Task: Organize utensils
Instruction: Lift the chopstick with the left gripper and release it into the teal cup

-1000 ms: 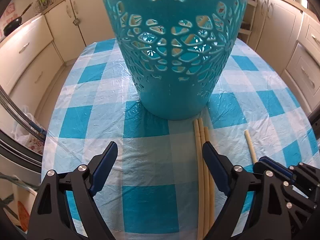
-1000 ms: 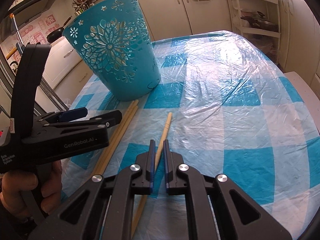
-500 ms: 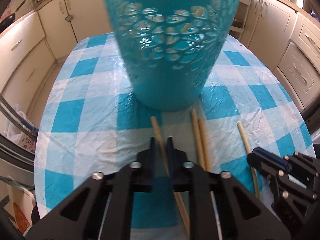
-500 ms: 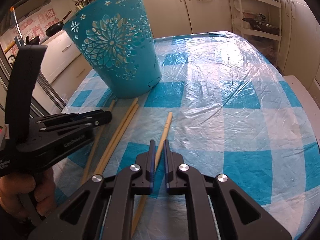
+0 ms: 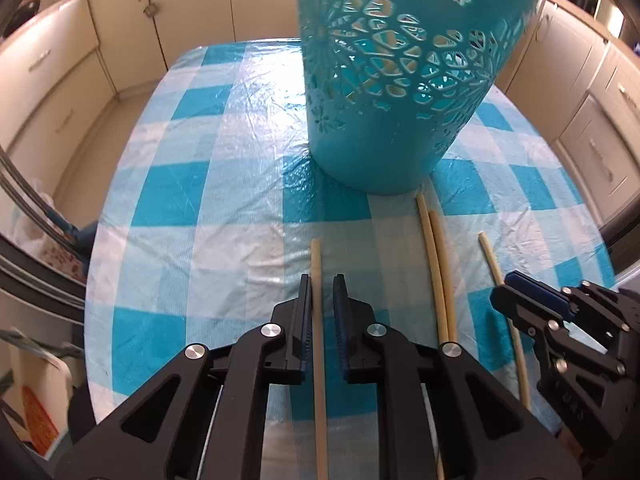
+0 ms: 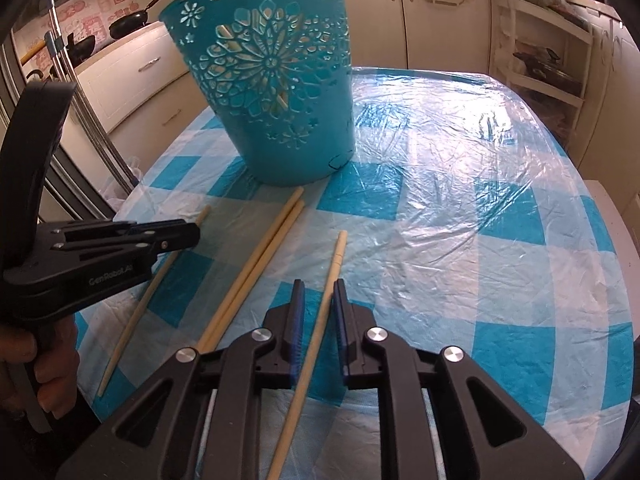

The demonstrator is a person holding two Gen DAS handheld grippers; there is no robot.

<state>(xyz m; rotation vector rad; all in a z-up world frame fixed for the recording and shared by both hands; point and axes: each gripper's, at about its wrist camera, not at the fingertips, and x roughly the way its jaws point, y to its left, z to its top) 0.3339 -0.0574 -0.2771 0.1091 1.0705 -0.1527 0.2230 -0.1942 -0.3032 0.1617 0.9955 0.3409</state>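
Table filled mid-frame: blue-and-white check cloth under crinkled clear plastic, cream kitchen cabinets around it. Teal plastic basket with cut-out flower lattice stood upper centre; contents couldn't be made out. Four pale wooden chopsticks lay below it. Left gripper was opening, slightly apart around one chopstick. Right gripper was opening too, another chopstick between its fingers. Pair lay between them.
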